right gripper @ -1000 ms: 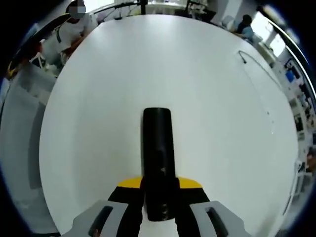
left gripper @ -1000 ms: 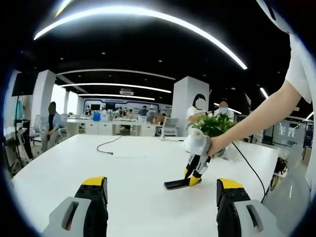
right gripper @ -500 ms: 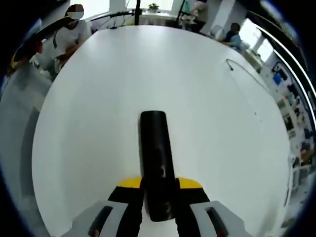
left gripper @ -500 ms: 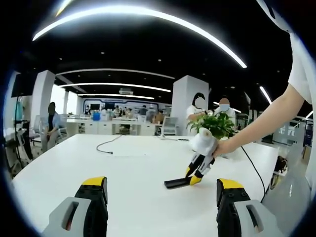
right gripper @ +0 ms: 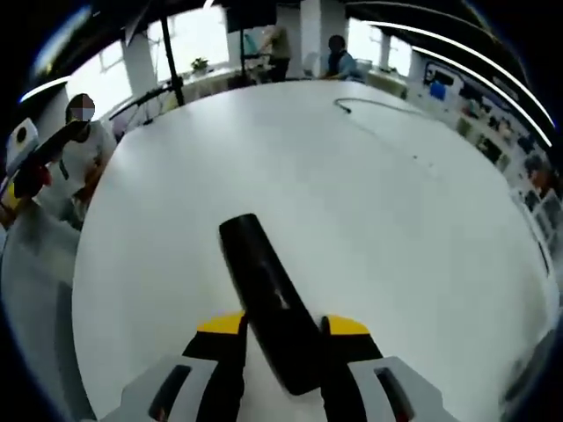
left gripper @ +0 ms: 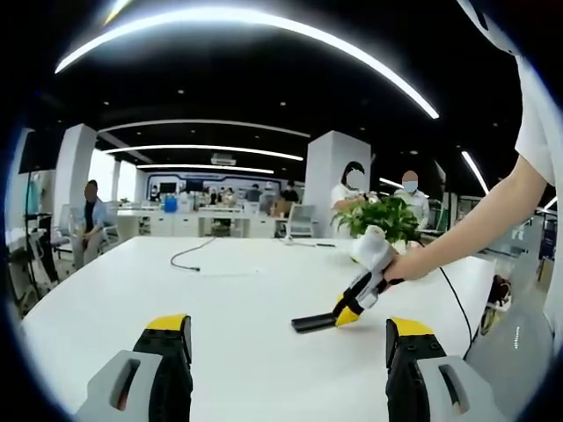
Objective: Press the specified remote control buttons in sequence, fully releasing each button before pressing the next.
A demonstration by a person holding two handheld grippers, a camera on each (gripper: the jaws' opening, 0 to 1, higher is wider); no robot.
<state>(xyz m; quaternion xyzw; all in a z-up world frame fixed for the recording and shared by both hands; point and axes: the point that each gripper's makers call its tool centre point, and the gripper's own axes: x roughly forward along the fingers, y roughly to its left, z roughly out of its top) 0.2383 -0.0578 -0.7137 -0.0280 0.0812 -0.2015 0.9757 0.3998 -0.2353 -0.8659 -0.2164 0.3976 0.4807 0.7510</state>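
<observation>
A black remote control (right gripper: 264,294) lies slantwise between the jaws of my right gripper (right gripper: 281,343), which is shut on its near end; its far end points up and to the left over the white table (right gripper: 396,220). In the left gripper view the same remote control (left gripper: 312,322) sits low at the table (left gripper: 237,299), held by the right gripper (left gripper: 359,299) in a person's hand reaching in from the right. My left gripper (left gripper: 286,356) hovers in front of it, open, with nothing between its jaws. The left gripper (right gripper: 25,158) also appears at the far left of the right gripper view.
A thin dark cable (left gripper: 189,257) lies on the far part of the table. A potted green plant (left gripper: 387,220) stands behind the right gripper. Several people sit or stand at desks in the office beyond the table's far edge.
The right gripper has leaned over and swung to the right, so the remote now slants in its jaws. The left gripper has kept still.
</observation>
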